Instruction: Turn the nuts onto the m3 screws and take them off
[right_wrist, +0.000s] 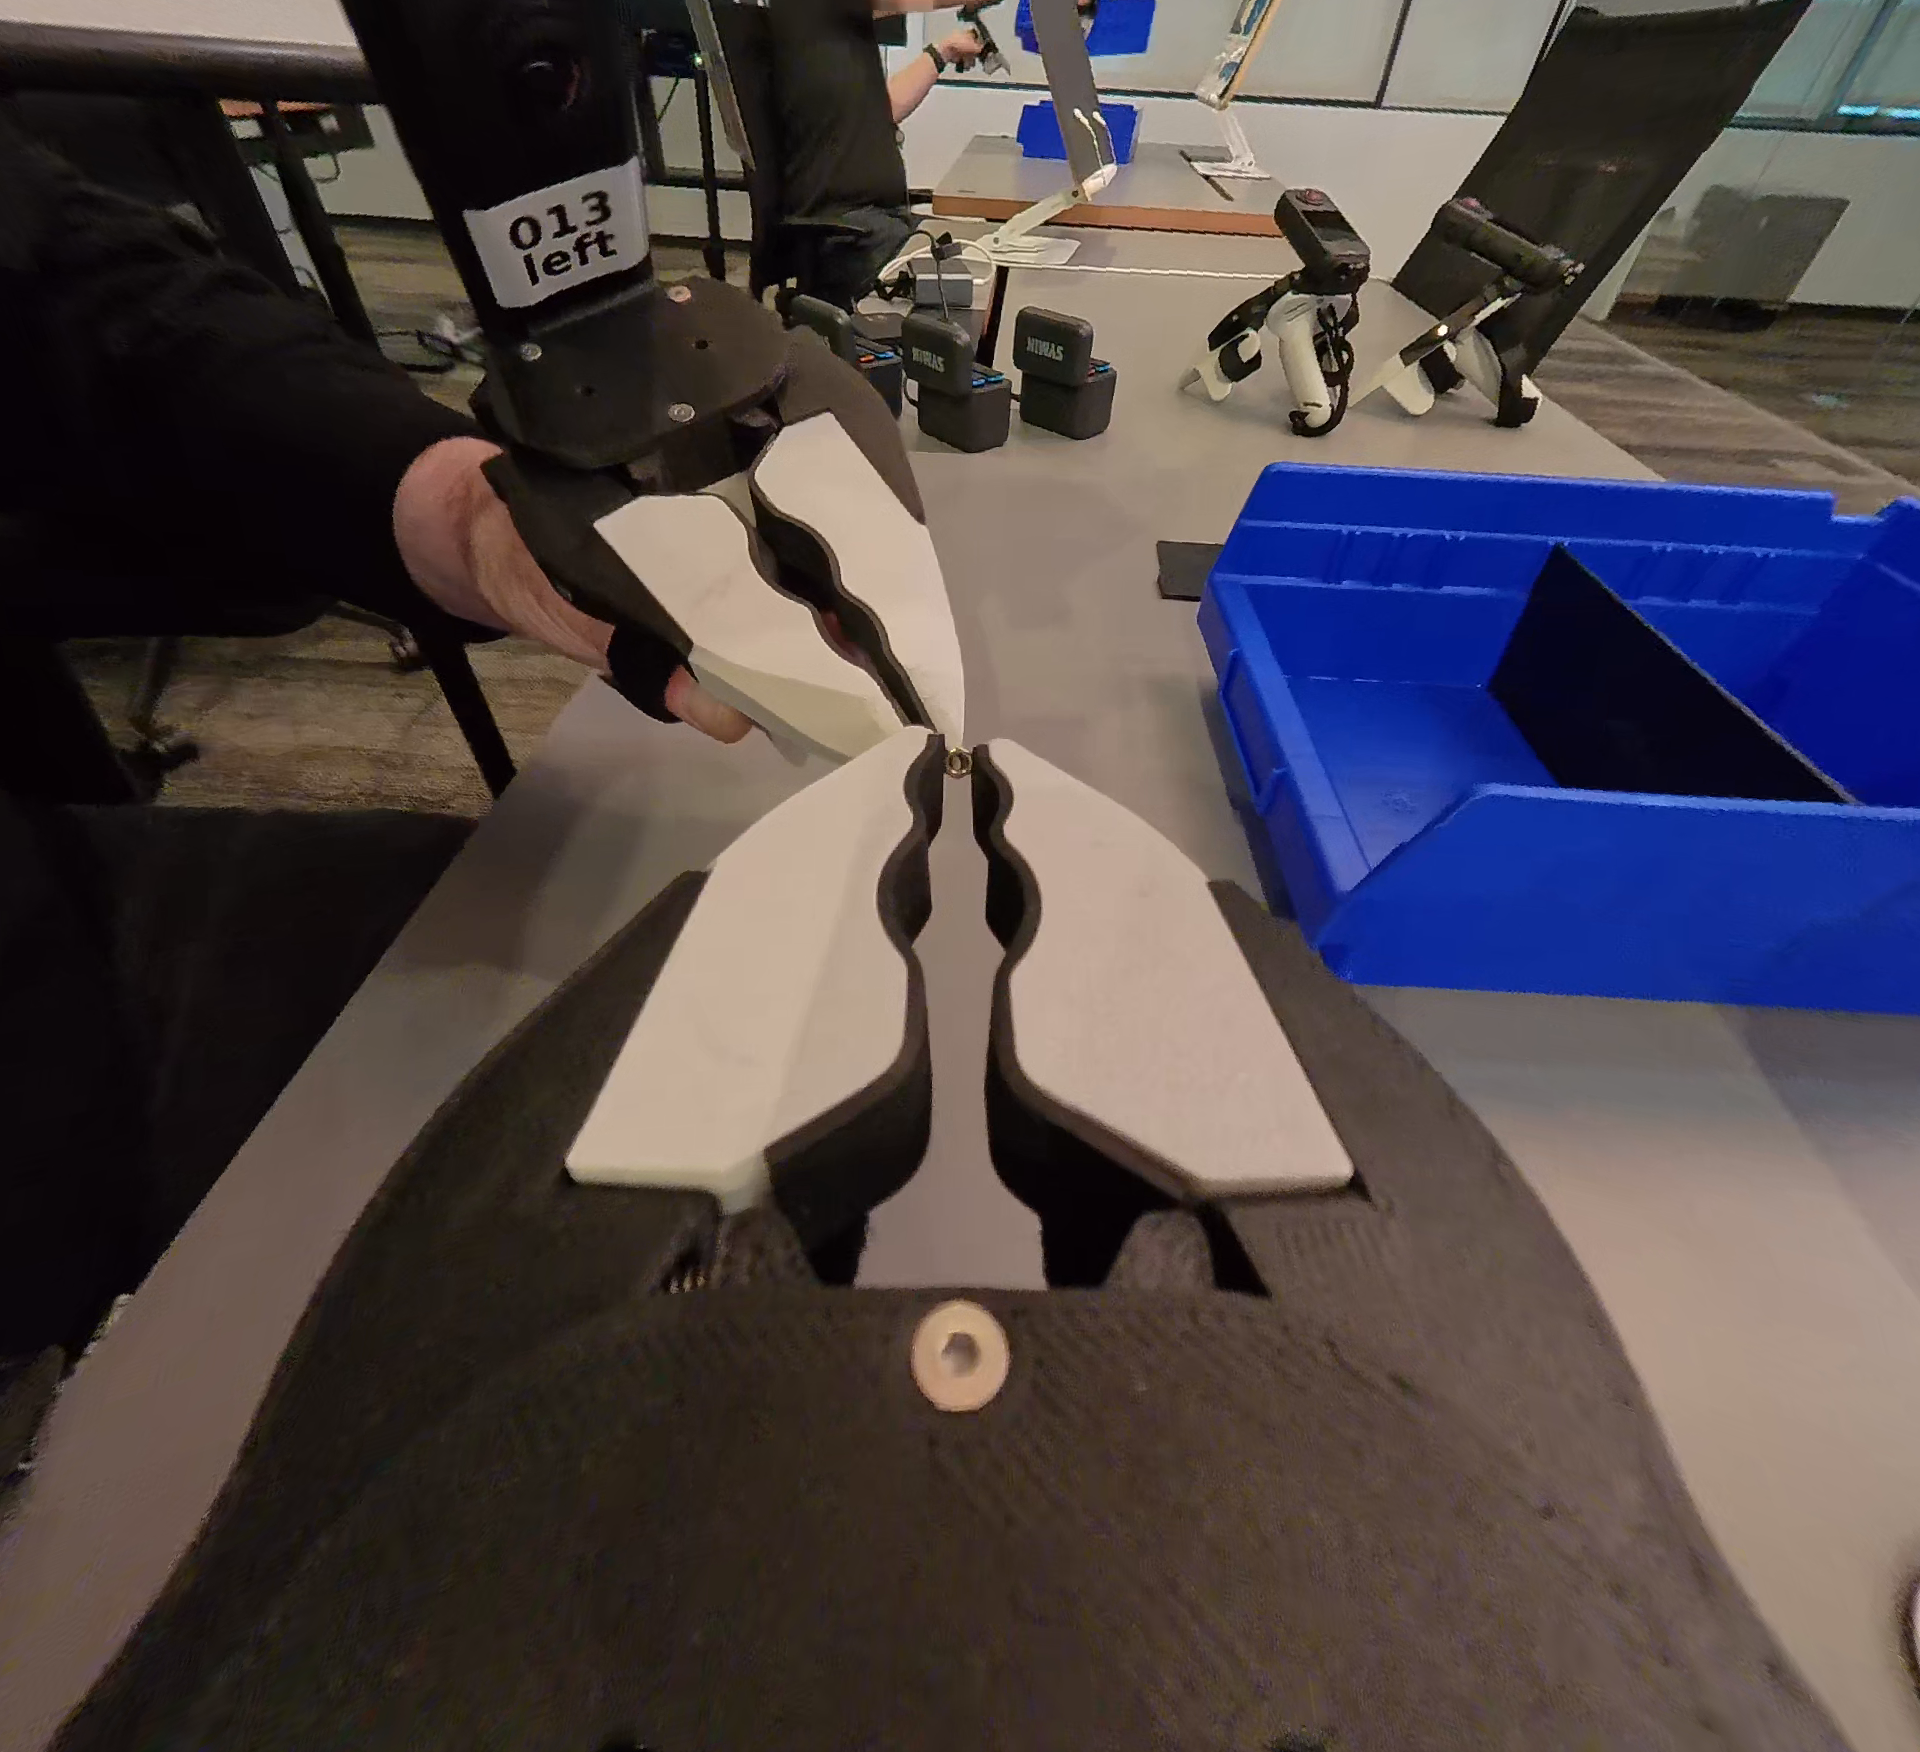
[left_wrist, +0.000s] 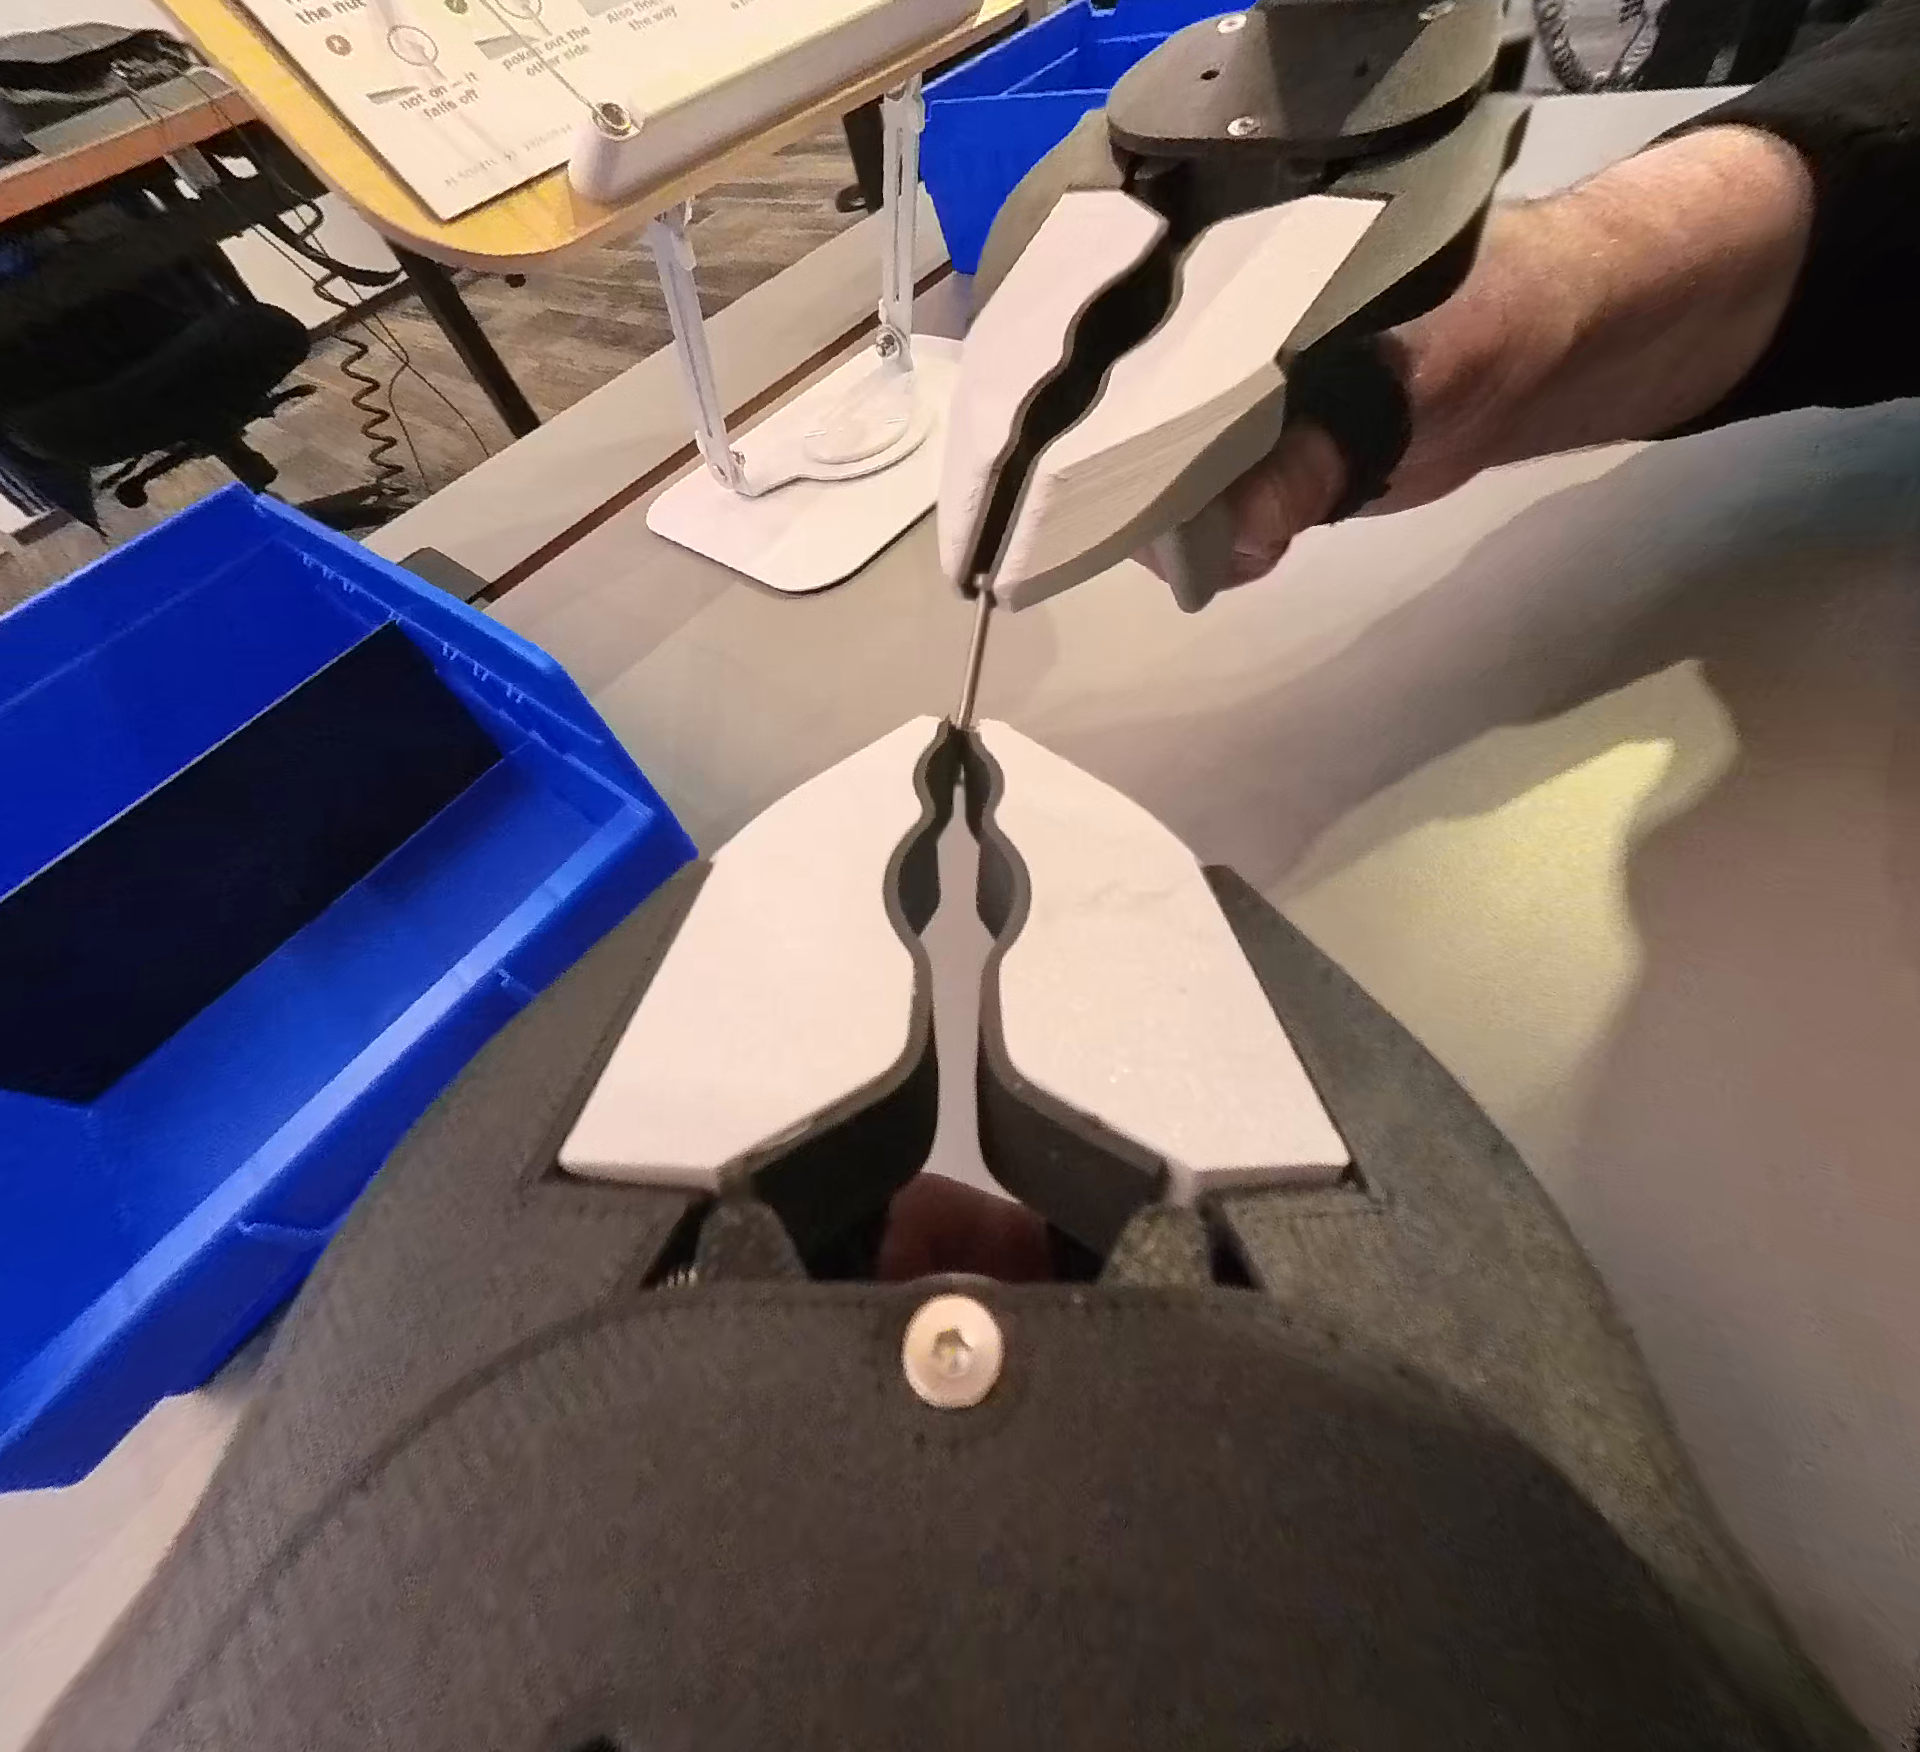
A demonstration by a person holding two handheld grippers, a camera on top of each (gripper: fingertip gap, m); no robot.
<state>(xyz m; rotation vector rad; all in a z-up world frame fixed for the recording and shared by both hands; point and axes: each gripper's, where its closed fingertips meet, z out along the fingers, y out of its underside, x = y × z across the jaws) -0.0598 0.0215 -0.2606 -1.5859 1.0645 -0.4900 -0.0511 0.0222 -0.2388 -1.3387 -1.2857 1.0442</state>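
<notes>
A thin metal m3 screw (left_wrist: pixel 971 663) spans the gap between the two grippers above the grey table (left_wrist: pixel 1351 767). My left gripper (left_wrist: pixel 957 734) is shut on the screw's near end. My right gripper (left_wrist: pixel 977 590) comes down from above and is shut at the screw's far end. In the right wrist view, my right gripper (right_wrist: pixel 956 759) pinches a small brass nut (right_wrist: pixel 956 761), seen end-on between its tips. My left gripper (right_wrist: pixel 935 723) meets it from the upper left, tip to tip. The screw is hidden there behind the nut.
A blue bin (left_wrist: pixel 499 954) with a dark divider sits at my left; another blue bin (right_wrist: pixel 1351 871) sits at my right. An instruction board on a white stand (left_wrist: pixel 800 497) stands behind. Spare grippers (right_wrist: pixel 1309 320), black cases (right_wrist: pixel 966 398) and a person (right_wrist: pixel 842 123) are farther off. Only a small space, under 4 cm, lies between the two pairs of fingers.
</notes>
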